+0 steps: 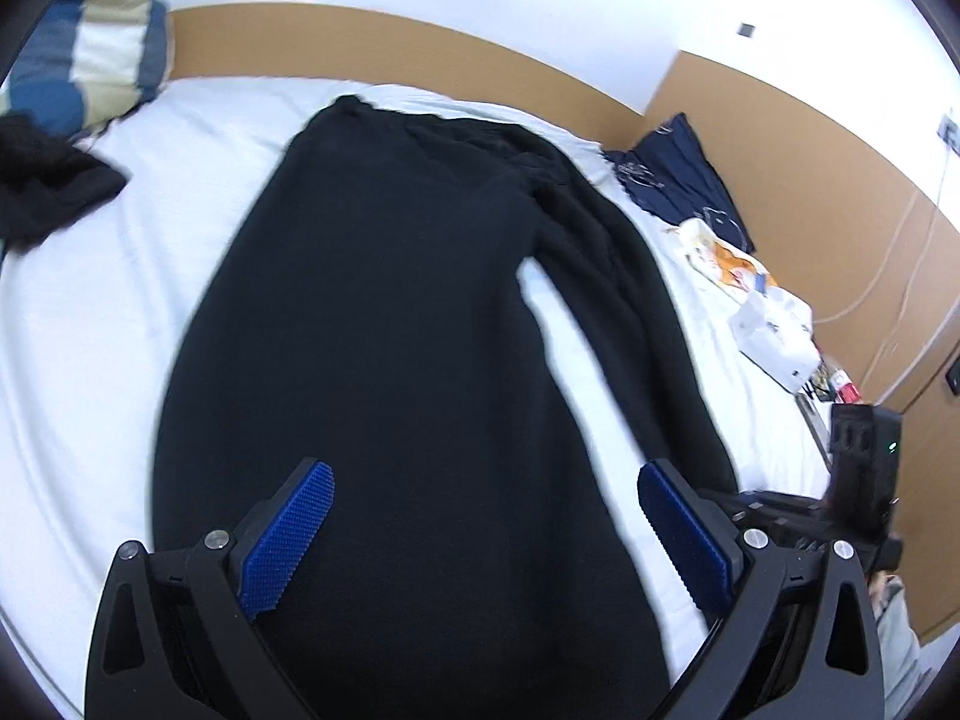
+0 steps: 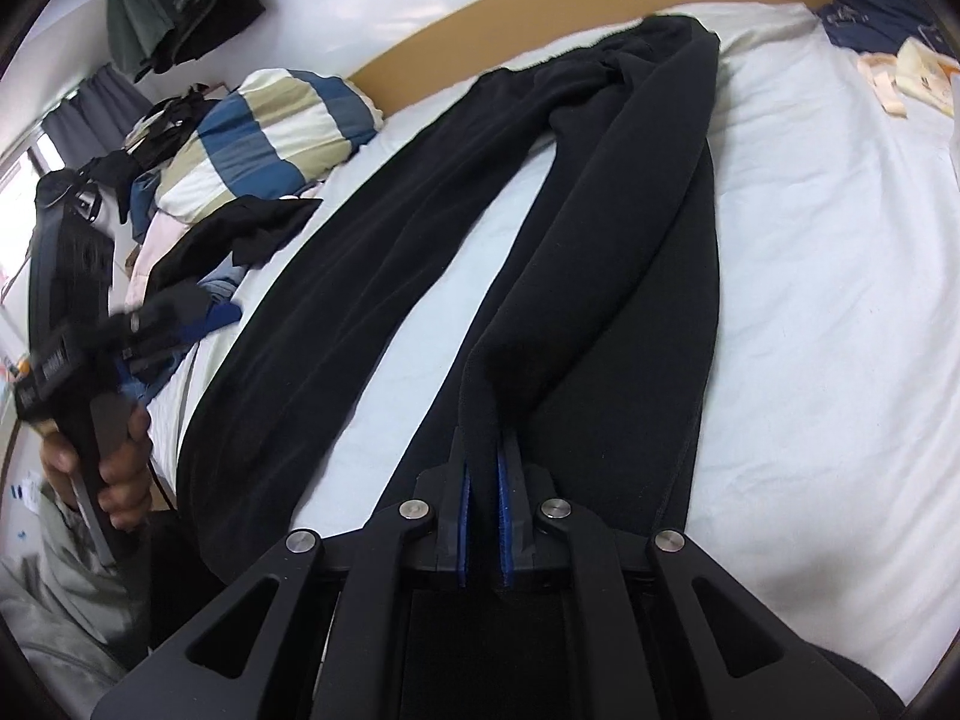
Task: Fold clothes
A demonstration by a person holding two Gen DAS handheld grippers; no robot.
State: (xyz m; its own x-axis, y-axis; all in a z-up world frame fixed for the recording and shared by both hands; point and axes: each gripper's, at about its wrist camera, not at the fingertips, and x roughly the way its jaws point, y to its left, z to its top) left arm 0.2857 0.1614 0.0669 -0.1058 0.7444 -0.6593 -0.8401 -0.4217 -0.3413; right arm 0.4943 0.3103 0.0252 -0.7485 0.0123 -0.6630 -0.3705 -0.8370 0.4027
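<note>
- The bed [image 2: 810, 240] carries black trousers [image 2: 372, 276], legs spread lengthwise.
- Right claw [image 2: 483, 480] is clamped on one leg's hem; likely carrying it across onto the other leg.
- Left claw [image 1: 480, 534] hovers above, fingers apart.

1. I count one pair of black trousers [image 2: 600, 276] spread on the bed, with two legs showing.
2. I have two grippers: the left gripper [image 1: 486, 516] and the right gripper [image 2: 483, 480].
3. I see one striped pillow [image 2: 270, 126].
4. One small black garment [image 1: 48, 180] lies near that pillow.
5. One navy garment [image 1: 678, 174] sits at the far corner.
6. I count one person's hand [image 2: 114, 462].
</note>
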